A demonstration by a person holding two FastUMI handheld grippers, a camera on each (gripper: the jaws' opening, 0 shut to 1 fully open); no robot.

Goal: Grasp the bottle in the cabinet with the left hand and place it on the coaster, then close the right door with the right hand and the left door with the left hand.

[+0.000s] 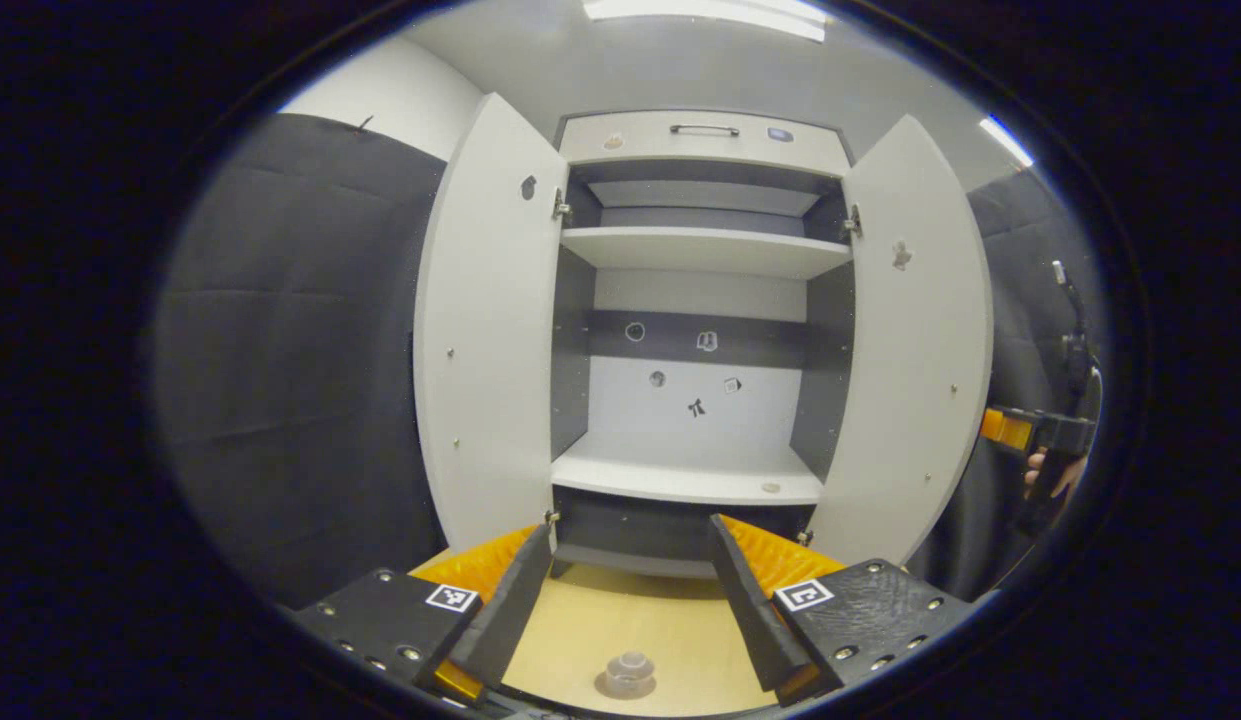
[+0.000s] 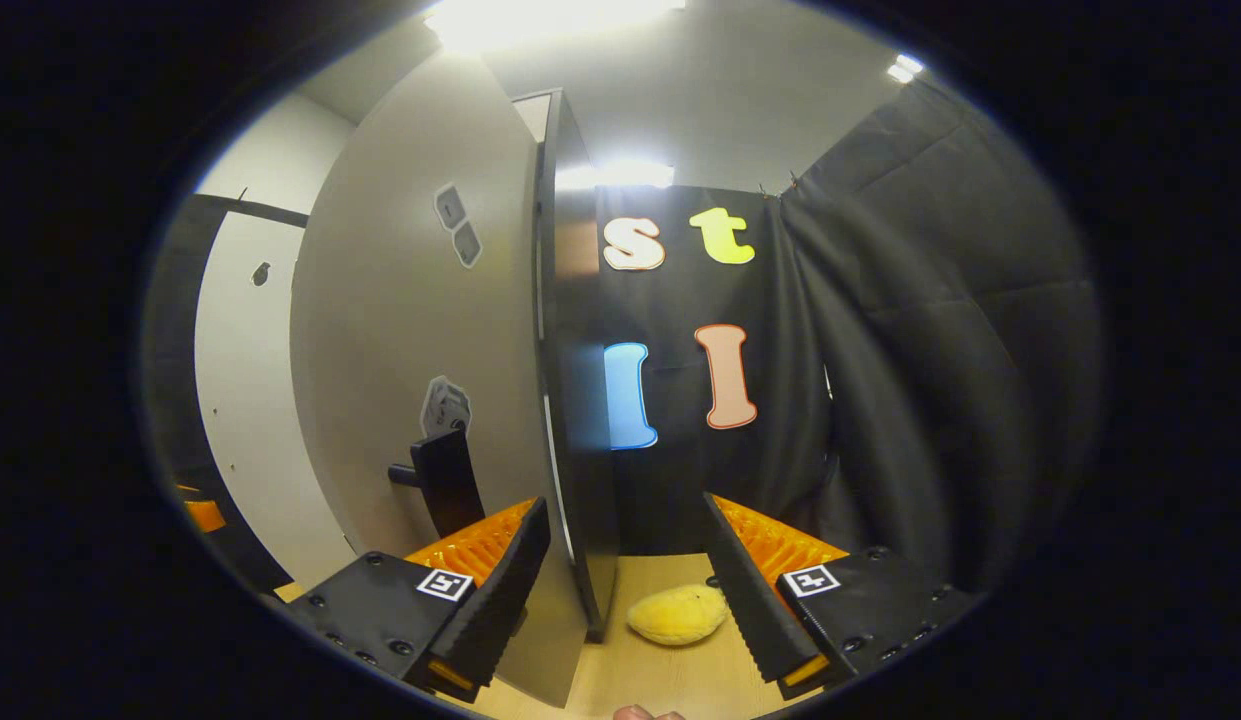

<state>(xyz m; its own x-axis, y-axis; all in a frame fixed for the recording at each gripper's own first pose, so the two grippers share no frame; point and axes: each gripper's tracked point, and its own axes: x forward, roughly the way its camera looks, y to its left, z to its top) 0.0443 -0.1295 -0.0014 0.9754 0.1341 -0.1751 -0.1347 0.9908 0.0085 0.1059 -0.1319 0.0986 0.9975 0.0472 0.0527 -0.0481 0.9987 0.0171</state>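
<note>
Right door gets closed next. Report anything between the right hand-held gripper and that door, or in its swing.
Nothing visible. The right hand-held gripper, open, is right at the right door. In the left gripper view the gap from door to cabinet looks free; the bottle stands nearer the camera.

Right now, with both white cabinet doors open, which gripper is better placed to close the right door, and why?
The right gripper: its open fingers straddle the free edge of the white right door, beside its black handle. The left gripper faces the cabinet's middle, above the clear bottle.
</note>
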